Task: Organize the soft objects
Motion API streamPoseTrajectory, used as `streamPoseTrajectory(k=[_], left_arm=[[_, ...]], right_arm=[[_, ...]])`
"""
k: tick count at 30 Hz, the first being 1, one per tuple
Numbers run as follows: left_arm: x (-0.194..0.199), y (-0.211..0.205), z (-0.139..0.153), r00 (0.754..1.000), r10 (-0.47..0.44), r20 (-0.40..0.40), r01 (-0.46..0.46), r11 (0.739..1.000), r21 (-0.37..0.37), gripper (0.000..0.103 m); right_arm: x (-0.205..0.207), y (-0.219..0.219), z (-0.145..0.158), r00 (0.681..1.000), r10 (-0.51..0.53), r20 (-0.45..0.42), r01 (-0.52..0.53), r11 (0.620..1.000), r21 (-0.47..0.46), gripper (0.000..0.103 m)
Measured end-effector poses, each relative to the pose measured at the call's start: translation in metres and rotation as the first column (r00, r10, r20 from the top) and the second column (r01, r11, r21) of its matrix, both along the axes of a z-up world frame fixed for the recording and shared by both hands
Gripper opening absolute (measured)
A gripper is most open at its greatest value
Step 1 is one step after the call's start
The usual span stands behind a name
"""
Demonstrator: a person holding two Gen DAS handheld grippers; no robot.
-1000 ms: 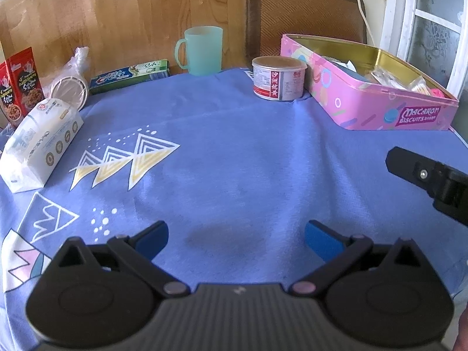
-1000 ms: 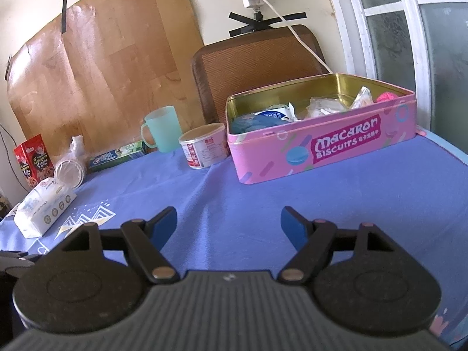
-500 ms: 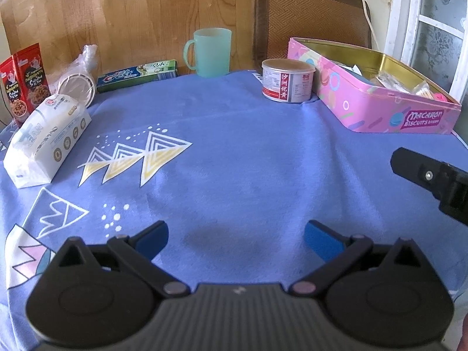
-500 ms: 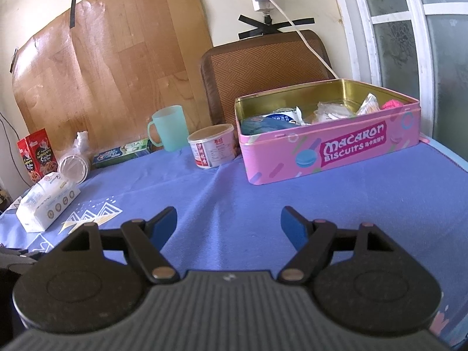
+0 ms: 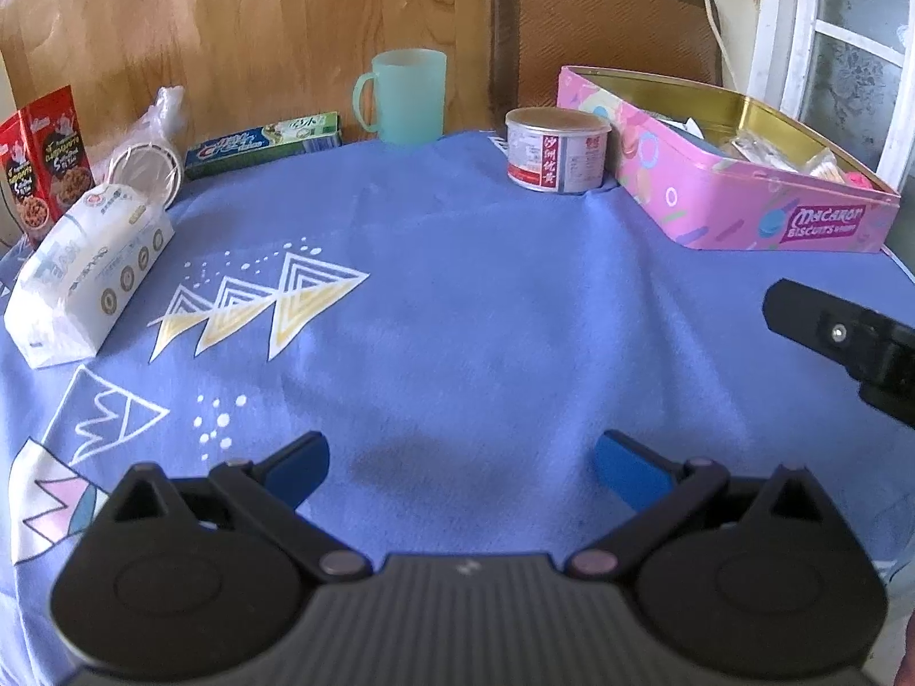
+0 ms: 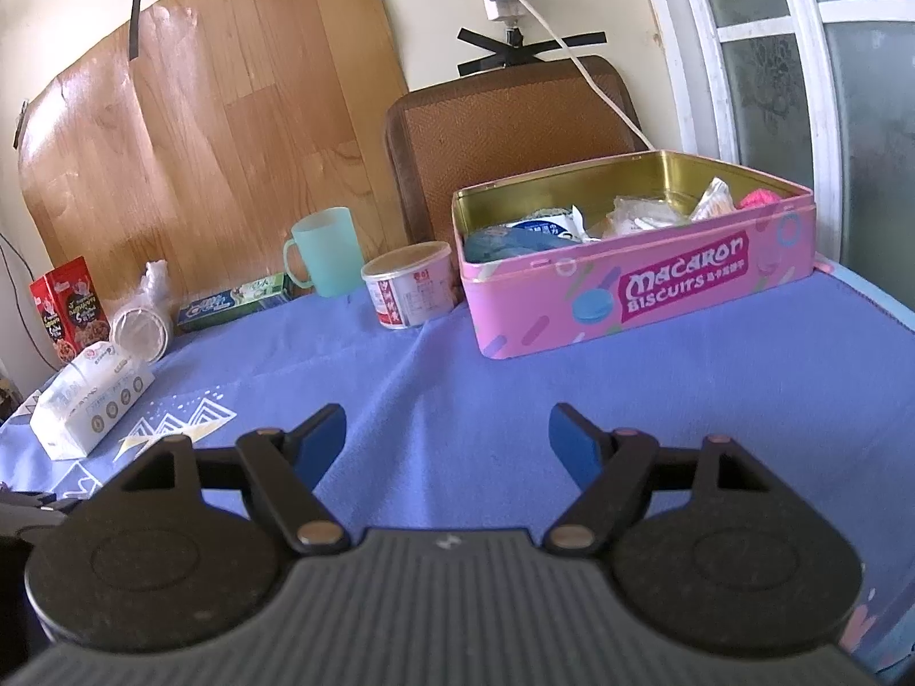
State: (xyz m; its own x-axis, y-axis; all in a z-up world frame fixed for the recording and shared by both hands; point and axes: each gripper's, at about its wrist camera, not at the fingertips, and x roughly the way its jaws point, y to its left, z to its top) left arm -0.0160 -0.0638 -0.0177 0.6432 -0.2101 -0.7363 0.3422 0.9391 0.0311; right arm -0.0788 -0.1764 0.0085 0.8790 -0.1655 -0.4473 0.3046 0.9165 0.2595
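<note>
An open pink biscuit tin (image 5: pixel 743 211) (image 6: pixel 640 297) stands at the far right of the blue tablecloth (image 5: pixel 457 308), with several soft packets and a pink item inside. A white tissue pack (image 5: pixel 91 268) (image 6: pixel 91 400) lies at the left. My left gripper (image 5: pixel 460 469) hovers open over the near middle of the cloth, holding nothing. My right gripper (image 6: pixel 446 446) is open and empty too, pointing towards the tin; part of it shows at the right edge of the left wrist view.
Along the back stand a red snack box (image 5: pixel 46 160), a bagged stack of cups (image 5: pixel 148 166), a toothpaste box (image 5: pixel 263 143), a teal mug (image 5: pixel 406 97) and a small can (image 5: pixel 557 148). A brown chair back (image 6: pixel 509 137) rises behind the table.
Both grippers have pulled back and risen slightly, so the tin and the objects look a little farther off. Nothing on the table has moved.
</note>
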Motion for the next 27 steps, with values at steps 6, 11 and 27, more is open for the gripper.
streamPoseTrajectory(k=[6,11,27], left_arm=[[0.002,0.002,0.0,1.0,0.01,-0.01,-0.01,1.0,-0.006,0.103],[0.003,0.004,0.0,1.0,0.018,-0.013,-0.018,1.0,-0.009,0.103],[0.01,0.014,0.001,0.999,0.043,-0.015,-0.043,0.999,-0.018,0.103]], right_arm=[[0.0,0.0,0.0,1.0,0.005,-0.001,-0.005,1.0,0.0,0.08],[0.001,0.002,-0.001,1.0,0.012,0.0,-0.012,1.0,-0.005,0.08],[0.002,0.006,-0.003,1.0,0.016,-0.004,-0.016,1.0,-0.005,0.08]])
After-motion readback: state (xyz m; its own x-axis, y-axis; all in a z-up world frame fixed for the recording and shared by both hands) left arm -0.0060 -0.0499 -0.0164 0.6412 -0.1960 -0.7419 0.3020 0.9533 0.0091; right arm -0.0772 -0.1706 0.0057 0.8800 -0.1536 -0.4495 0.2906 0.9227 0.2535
